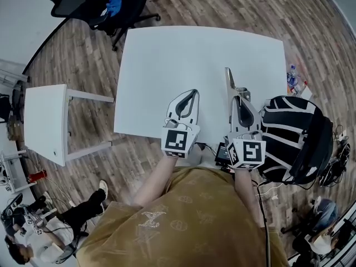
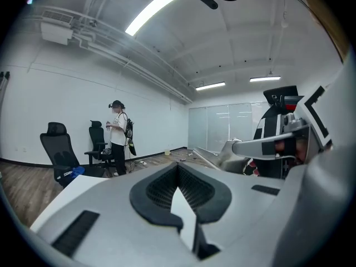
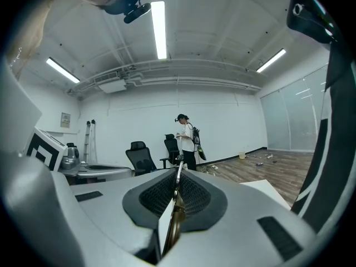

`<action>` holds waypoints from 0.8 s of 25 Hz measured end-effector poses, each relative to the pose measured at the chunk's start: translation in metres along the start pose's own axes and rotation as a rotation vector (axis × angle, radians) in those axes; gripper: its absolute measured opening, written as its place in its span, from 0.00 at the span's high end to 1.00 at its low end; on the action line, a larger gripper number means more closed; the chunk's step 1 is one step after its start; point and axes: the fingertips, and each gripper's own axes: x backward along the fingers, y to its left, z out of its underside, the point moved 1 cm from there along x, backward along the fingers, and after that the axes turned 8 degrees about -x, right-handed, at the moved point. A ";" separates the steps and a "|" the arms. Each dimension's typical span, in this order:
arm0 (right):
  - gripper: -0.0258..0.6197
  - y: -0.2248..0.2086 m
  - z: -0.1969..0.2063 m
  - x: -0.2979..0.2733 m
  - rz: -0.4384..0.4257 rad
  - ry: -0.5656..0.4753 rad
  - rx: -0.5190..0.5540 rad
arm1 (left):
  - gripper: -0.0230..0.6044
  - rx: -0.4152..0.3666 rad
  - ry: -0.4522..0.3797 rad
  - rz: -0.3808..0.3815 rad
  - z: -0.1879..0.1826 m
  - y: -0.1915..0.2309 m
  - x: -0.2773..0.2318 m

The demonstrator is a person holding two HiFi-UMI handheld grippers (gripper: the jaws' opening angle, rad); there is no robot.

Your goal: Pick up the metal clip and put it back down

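Around the white table (image 1: 167, 54) a black office chair (image 1: 94, 4) is standing on the wooden floor (image 1: 222, 7) beyond the far left corner, a smaller white side table (image 1: 44, 121) is sitting off the left edge, and a black-and-white striped bag (image 1: 289, 127) is bulging just beside the near right corner. In the gripper views a standing person (image 3: 186, 138) is showing well back in the room. The table top itself is lying bare, with nothing blocking the way. The person is holding both grippers side by side over the near edge, each pointing away across the table and tilting only slightly down. The left gripper (image 1: 194, 92) is keeping its jaws closed tip to tip and is carrying nothing between them. The right gripper (image 1: 239, 93) is clamping its jaws on the metal clip (image 1: 229, 78) — a thin, bright strip that is running edge-on between the pads (image 3: 192, 196) and is sticking out past the tips, over the near right part of the table. Whether the clip's front end is touching the table cannot be told.
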 end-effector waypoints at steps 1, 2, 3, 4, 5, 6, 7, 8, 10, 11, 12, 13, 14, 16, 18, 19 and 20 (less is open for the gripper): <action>0.92 -0.001 0.004 0.000 0.003 0.008 0.001 | 0.97 0.004 0.006 0.001 0.003 0.001 -0.001; 0.92 -0.001 0.007 -0.001 0.006 0.016 0.000 | 0.97 0.008 0.012 0.001 0.006 0.001 -0.001; 0.92 -0.002 0.011 -0.001 0.008 0.025 -0.002 | 0.97 0.013 0.018 0.000 0.010 0.002 -0.001; 0.92 -0.003 0.015 -0.002 0.010 0.034 -0.003 | 0.97 0.019 0.025 -0.002 0.013 0.003 -0.002; 0.92 -0.005 0.018 -0.002 0.012 0.042 -0.005 | 0.97 0.025 0.033 -0.004 0.017 0.004 -0.002; 0.92 -0.006 0.021 -0.003 0.013 0.049 -0.007 | 0.97 0.030 0.042 -0.005 0.021 0.005 -0.003; 0.92 -0.007 0.024 -0.003 0.014 0.053 -0.009 | 0.97 0.035 0.050 -0.006 0.024 0.006 -0.004; 0.92 -0.008 0.027 -0.004 0.016 0.059 -0.009 | 0.97 0.040 0.058 -0.007 0.028 0.007 -0.004; 0.92 -0.008 0.036 -0.006 0.018 0.079 -0.010 | 0.97 0.048 0.073 -0.010 0.035 0.009 -0.004; 0.92 -0.008 0.041 -0.007 0.018 0.092 -0.013 | 0.97 0.052 0.081 -0.012 0.039 0.010 -0.004; 0.92 -0.008 0.047 -0.008 0.018 0.104 -0.016 | 0.97 0.056 0.089 -0.013 0.043 0.011 -0.003; 0.92 -0.008 0.052 -0.009 0.018 0.116 -0.020 | 0.97 0.061 0.097 -0.014 0.048 0.012 -0.003; 0.92 -0.009 0.057 -0.010 0.019 0.127 -0.022 | 0.97 0.065 0.105 -0.014 0.053 0.012 -0.004; 0.92 -0.011 0.067 -0.012 0.021 0.145 -0.025 | 0.97 0.072 0.124 -0.013 0.063 0.013 -0.005; 0.92 -0.012 0.077 -0.013 0.026 0.164 -0.033 | 0.97 0.079 0.144 -0.010 0.073 0.013 -0.004; 0.92 -0.012 0.082 -0.014 0.029 0.173 -0.039 | 0.97 0.084 0.154 -0.009 0.077 0.014 -0.003; 0.92 -0.013 0.086 -0.014 0.031 0.182 -0.043 | 0.97 0.090 0.163 -0.009 0.082 0.014 -0.003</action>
